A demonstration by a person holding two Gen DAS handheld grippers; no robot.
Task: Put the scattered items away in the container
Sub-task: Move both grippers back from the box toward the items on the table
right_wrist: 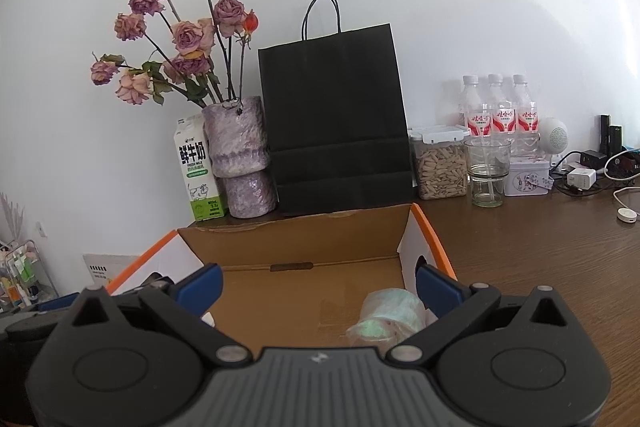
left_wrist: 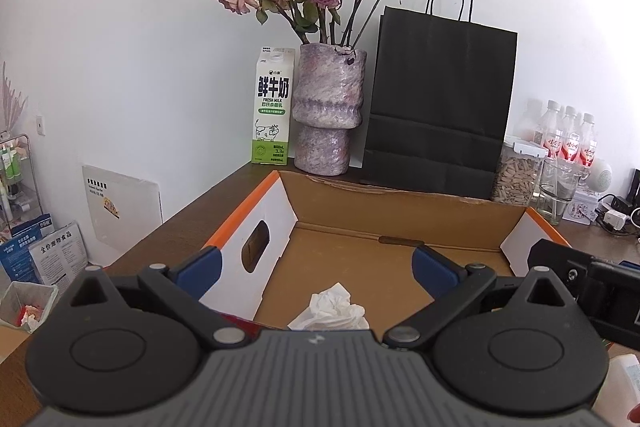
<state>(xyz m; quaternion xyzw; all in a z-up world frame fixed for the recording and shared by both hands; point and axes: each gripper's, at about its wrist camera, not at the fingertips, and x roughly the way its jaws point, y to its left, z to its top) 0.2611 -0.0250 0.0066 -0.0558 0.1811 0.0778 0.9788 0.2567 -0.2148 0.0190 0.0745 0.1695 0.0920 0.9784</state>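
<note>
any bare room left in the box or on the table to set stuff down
Box floor is bare between the crumpled tissue, the green-white roll and the back wall. Table is bare right of the box. Crowded along the wall: vase, black bag, jar, glass, bottles.

Box (left_wrist: 400, 215) open-topped; bag (left_wrist: 440, 99) behind.

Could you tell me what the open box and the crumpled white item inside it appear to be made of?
The orange-edged open box looks like corrugated cardboard: matte brown inside, white-printed side walls, a ragged far rim. The crumpled white wad looks like soft tissue paper, matte and creased, though thin cloth cannot be ruled out.
</note>
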